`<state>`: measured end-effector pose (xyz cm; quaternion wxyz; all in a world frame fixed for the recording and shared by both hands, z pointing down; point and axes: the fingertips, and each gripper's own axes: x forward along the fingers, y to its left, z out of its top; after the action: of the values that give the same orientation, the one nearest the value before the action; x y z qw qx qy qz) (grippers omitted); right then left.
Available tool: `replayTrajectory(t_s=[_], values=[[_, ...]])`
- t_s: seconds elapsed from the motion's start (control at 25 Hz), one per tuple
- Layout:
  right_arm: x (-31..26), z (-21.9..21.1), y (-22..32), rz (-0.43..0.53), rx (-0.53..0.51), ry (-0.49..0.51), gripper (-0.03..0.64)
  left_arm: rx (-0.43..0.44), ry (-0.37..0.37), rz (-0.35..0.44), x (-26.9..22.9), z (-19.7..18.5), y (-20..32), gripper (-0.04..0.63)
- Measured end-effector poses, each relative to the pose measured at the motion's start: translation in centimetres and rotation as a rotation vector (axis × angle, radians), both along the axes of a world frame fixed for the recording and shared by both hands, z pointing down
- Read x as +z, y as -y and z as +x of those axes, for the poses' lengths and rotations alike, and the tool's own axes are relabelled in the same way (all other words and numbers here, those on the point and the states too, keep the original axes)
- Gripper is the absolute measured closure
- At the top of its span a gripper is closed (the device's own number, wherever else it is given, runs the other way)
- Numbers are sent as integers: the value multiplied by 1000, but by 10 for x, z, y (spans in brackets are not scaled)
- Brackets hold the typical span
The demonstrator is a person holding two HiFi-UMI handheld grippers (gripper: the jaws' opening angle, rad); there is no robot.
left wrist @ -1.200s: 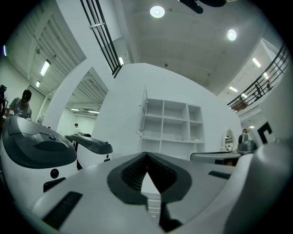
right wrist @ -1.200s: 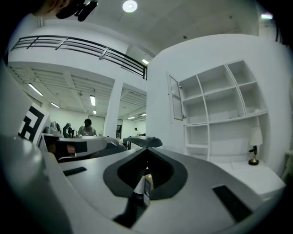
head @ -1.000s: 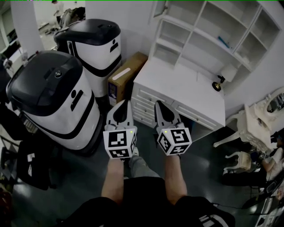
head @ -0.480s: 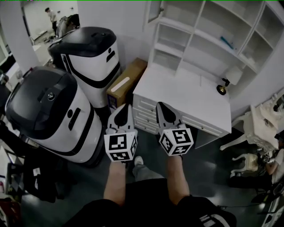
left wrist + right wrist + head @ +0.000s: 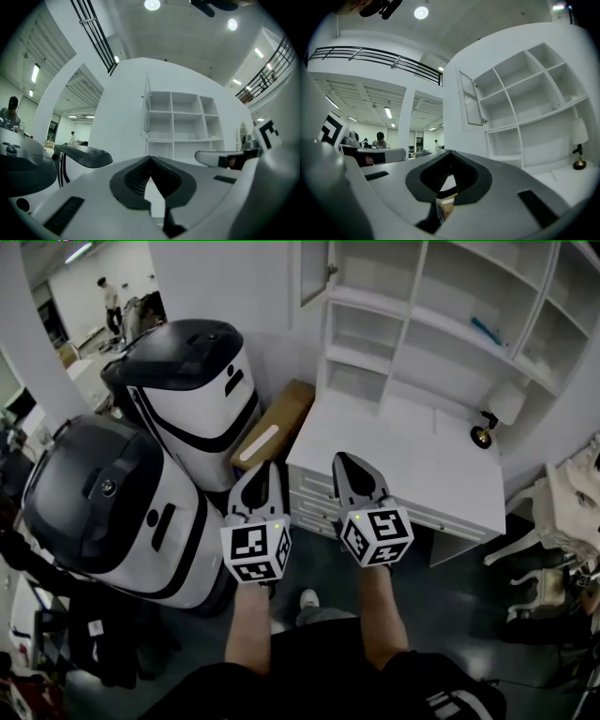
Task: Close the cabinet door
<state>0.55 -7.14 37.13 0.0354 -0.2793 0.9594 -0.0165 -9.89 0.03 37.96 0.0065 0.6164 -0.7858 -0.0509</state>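
1. The white left gripper (image 5: 270,468), with its black-lined throat, is held level in front of the person. Its jaws are pressed together with nothing between them.
2. The matching right gripper (image 5: 340,458) is just beside it, its jaws likewise closed and empty.
3. Both point toward a white wooden desk (image 5: 412,451) with drawers along its front.
4. A white shelf unit (image 5: 441,329) of open square compartments stands on the desk against the wall.
5. The narrow white-framed cabinet door (image 5: 312,273) is hinged at the unit's upper left compartment. It stands swung open, out from the shelves and well apart from both grippers.
6. A long brown cardboard box (image 5: 272,432) leans between the desk and two rounded white-and-black machines (image 5: 192,381).
7. A small lamp (image 5: 497,413) with a white shade stands on the desk's right end.
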Motion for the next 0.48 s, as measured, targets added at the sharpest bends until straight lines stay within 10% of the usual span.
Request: replayTrajectory(t_s=[0.48], values=[[-30,1,76,47,13,64,597,12,56,51,-33,-5,75,584]])
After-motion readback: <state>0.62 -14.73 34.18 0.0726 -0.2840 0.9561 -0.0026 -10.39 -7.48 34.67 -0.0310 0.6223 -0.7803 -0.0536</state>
